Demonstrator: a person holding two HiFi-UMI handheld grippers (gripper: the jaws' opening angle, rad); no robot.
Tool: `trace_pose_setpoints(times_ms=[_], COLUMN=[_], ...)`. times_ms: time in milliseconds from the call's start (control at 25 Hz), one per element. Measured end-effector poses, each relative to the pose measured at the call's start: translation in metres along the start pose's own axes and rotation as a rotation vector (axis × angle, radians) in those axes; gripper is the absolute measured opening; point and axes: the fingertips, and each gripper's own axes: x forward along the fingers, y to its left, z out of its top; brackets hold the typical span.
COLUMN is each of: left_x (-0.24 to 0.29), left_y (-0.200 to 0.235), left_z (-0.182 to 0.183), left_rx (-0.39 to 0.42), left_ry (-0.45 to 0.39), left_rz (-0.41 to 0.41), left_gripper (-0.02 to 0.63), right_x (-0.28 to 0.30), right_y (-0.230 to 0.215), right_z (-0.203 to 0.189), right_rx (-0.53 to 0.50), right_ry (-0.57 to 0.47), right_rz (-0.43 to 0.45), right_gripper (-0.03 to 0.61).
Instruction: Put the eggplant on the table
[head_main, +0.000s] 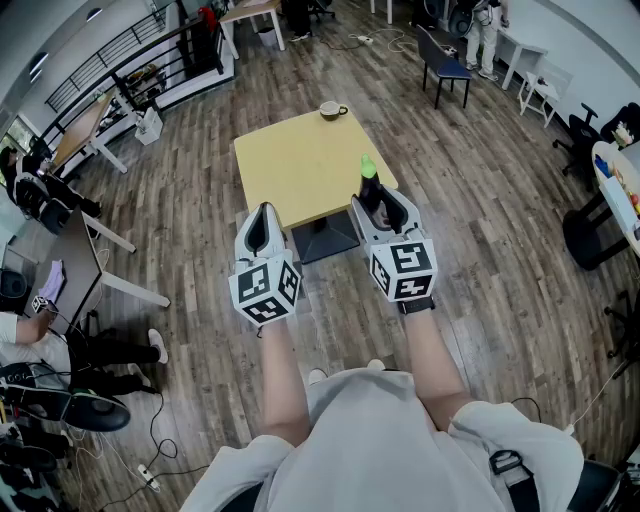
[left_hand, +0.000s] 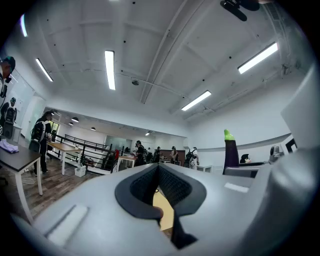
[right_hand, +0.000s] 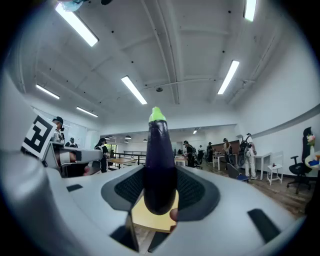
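Note:
A dark purple eggplant (head_main: 368, 183) with a green cap stands upright between the jaws of my right gripper (head_main: 378, 205), over the near right edge of the yellow table (head_main: 290, 165). In the right gripper view the eggplant (right_hand: 160, 165) fills the gap and both pads of the right gripper (right_hand: 160, 176) press on its lower half. My left gripper (head_main: 264, 212) hovers level at the table's near edge with its jaws together and nothing in them. The left gripper view shows the left gripper (left_hand: 158, 167) with its pads meeting, and the eggplant (left_hand: 230, 152) off to the right.
A cup (head_main: 331, 110) sits at the table's far edge. The table's dark base (head_main: 325, 238) shows below its near edge. A dark chair (head_main: 440, 62) stands beyond on the wood floor, with desks (head_main: 85, 265) at the left and people in the background.

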Motion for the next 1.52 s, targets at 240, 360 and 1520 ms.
trace_pose_setpoints(times_ms=[240,360,1520], left_x=[0.004,0.01,0.274], left_y=[-0.036,-0.04,0.137], left_z=[-0.02,-0.047,-0.005], left_rx=[0.001,-0.01,-0.018], left_ry=[0.01,0.093,-0.014], left_rz=[0.016,0.032,-0.015], left_gripper=[0.009,0.009,0.009], right_x=[-0.005,-0.002,0.324], right_y=[-0.032,-0.044,-0.016], right_z=[-0.016,-0.033,-0.001], right_rx=[0.039,0.101,0.022], right_ry=[0.004,0.027,0.007], right_rz=[0.021,0.027,0.097], right_gripper=[0.196,0.196,0.197])
